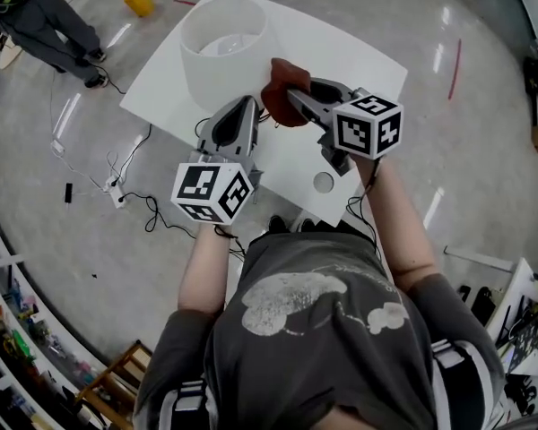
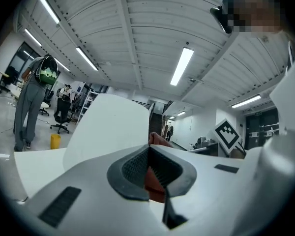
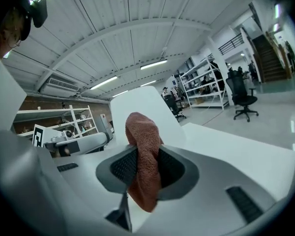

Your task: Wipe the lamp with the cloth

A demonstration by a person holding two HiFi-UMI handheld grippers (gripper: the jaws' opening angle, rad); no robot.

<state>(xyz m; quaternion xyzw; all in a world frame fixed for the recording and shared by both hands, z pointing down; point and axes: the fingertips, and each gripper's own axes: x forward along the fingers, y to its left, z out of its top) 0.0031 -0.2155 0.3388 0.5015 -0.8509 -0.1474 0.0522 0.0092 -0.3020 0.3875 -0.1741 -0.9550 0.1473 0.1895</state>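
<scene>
Lamp [image 1: 224,47] stands on the far-left part of the table [image 1: 368,61], just beside both grippers. Right gripper [image 1: 298,95] pinches the cloth [image 1: 276,106], bunched and raised toward the shade, likely ready to wipe. Left gripper [image 1: 249,104] has its jaws pressed together next to the cloth, probably to steady it. Whether it catches a fold is unclear. The shade hides the lamp base.

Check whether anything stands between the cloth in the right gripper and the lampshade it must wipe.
Nothing visible does. The cloth, clamped in the jaws of the right gripper, is right next to the white lampshade. The left gripper sits off to one side near the shade, not in that path.
</scene>
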